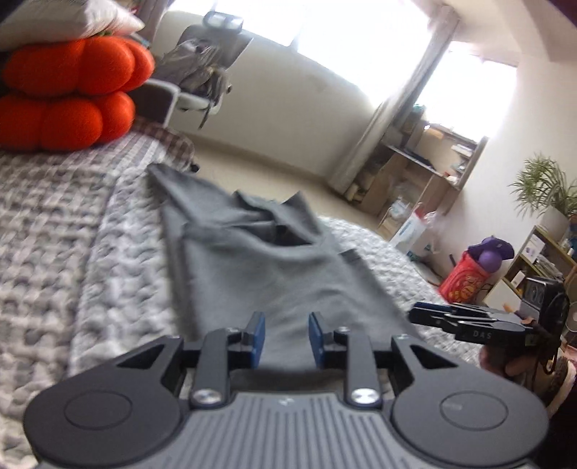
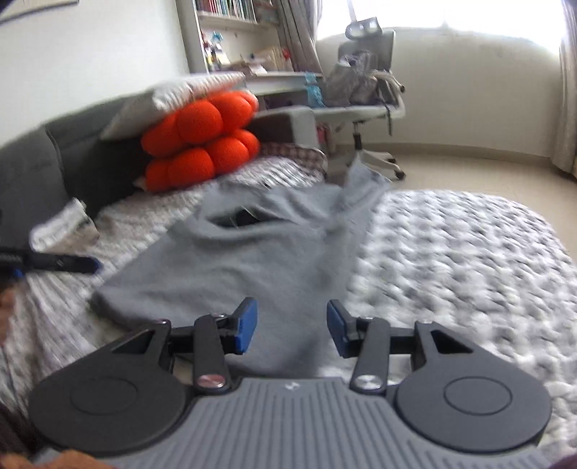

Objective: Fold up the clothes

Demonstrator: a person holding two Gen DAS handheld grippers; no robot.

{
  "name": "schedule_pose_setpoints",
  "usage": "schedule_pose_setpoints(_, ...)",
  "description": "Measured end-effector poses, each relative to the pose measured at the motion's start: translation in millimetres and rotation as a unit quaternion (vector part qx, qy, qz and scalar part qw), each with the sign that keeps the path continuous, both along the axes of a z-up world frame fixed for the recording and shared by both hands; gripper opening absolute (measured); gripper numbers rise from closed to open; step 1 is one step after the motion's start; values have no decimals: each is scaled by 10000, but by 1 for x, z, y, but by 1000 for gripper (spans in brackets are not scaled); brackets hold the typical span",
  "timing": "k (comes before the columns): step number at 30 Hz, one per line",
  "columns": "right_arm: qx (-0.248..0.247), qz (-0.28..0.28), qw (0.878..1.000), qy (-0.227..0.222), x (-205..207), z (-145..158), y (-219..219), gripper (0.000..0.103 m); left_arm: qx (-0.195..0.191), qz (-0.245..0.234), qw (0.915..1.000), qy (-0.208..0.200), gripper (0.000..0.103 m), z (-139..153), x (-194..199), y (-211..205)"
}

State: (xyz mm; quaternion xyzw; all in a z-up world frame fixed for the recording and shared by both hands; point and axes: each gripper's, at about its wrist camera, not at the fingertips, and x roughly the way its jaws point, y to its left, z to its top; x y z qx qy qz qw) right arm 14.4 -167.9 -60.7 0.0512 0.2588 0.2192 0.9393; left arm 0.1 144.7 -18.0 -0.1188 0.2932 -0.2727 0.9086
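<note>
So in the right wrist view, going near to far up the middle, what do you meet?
Right gripper, open, with nothing between its pads → grey T-shirt spread on the knitted bedspread → orange cushions → office chair → window.

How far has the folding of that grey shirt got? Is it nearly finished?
Partly. The grey shirt lies on the bed cover as a long narrow strip, so its sides look already folded in, though the collar end is bunched. In hand: nothing. The left gripper and right gripper both stand open near its closest edge, gripping no cloth. Left to do: folding it end to end.
</note>
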Motion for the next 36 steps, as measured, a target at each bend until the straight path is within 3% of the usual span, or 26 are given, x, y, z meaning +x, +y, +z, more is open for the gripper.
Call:
schedule_pose_setpoints(7, -108, 436, 9990, 7, 9, 0, 52, 47, 1024, -410, 9936, 233, 29, -21, 8, -44)
schedule_pose_setpoints(14, -747, 713, 9947, 7, 13, -20, 70, 47, 941, -463, 9941, 273, 28, -26, 5, -25)
schedule_pose_setpoints(30, -447, 516, 9971, 320, -1, -16, -5, 47, 180, -329, 9962, 780, 27, -26, 7, 27)
schedule_pose_setpoints(32, -454, 411, 9973, 413, -2, -14, -16, 52, -92, -232, 9951, 952, 26, -26, 9, 39)
schedule_pose_setpoints(33, -512, 314, 9968, 520, -1, -15, -21, 52, -237, -184, 9941, 1042, 28, -27, 9, 45)
schedule_pose_setpoints(34, -488, 273, 9966, 601, -1, -14, -27, 52, -378, -126, 9927, 1135, 36, -28, 10, 50)
schedule_pose_setpoints(36, -216, 208, 9968, 740, 0, -10, -40, 53, -660, -6, 9891, 1319, 43, -31, 12, 58)
